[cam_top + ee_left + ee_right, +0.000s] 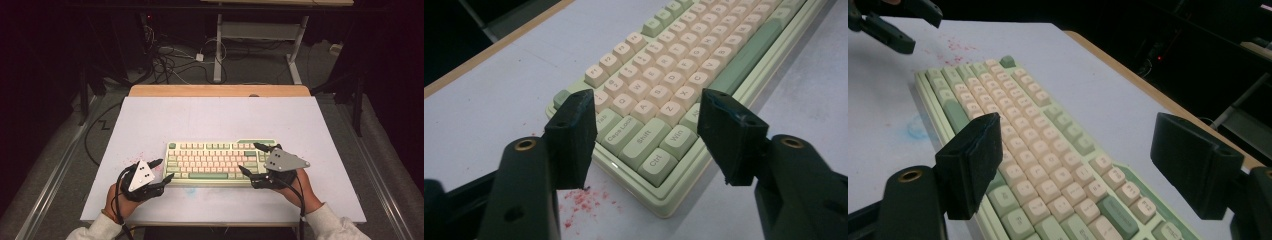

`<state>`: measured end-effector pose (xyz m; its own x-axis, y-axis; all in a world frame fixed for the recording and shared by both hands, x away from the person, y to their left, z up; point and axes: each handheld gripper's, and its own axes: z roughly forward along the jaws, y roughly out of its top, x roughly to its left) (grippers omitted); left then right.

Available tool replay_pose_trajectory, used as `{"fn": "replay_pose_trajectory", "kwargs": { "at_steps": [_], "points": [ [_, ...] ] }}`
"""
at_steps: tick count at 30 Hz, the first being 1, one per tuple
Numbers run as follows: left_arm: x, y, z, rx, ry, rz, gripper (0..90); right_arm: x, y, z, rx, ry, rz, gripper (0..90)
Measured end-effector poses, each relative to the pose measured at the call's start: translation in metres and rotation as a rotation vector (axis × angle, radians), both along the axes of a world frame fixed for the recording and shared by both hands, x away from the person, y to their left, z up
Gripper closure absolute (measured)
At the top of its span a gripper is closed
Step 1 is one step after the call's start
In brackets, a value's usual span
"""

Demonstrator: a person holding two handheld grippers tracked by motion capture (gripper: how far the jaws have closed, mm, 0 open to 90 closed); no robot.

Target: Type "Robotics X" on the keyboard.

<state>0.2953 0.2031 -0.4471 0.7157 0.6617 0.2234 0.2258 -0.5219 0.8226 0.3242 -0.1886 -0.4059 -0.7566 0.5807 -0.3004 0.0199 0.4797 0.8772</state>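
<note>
Light falls from above onto my white table top (210, 117), bright and even, while the room around it sinks into near black. My pale green and cream keyboard (217, 161) casts a thin soft shadow at its near edge. In my gripper views the black jaws look soft and slightly blurred, the far keys hazy.
</note>
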Motion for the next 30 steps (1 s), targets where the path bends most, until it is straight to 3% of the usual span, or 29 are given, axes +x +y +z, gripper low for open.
{"fn": "replay_pose_trajectory", "kwargs": {
  "at_steps": [7,15,20,23,30],
  "points": [
    [0.000,0.000,0.000,0.001,0.021,-0.010,55.4,-0.006,-0.015,-0.004,0.002,-0.025,-0.029,20.1],
    [0.001,0.000,0.002,-0.006,0.036,-0.016,69.8,-0.011,-0.034,-0.009,0.013,-0.025,-0.073,19.3],
    [0.002,-0.001,0.001,0.005,0.056,-0.020,85.7,-0.014,-0.043,-0.011,0.014,-0.028,-0.095,19.4],
    [0.003,-0.004,0.002,0.005,0.091,-0.025,87.9,-0.017,-0.048,-0.013,0.020,-0.025,-0.100,19.4],
    [0.007,-0.010,0.002,0.030,0.125,-0.023,88.0,-0.022,-0.056,-0.019,0.017,-0.017,-0.112,19.3]
  ]
}}
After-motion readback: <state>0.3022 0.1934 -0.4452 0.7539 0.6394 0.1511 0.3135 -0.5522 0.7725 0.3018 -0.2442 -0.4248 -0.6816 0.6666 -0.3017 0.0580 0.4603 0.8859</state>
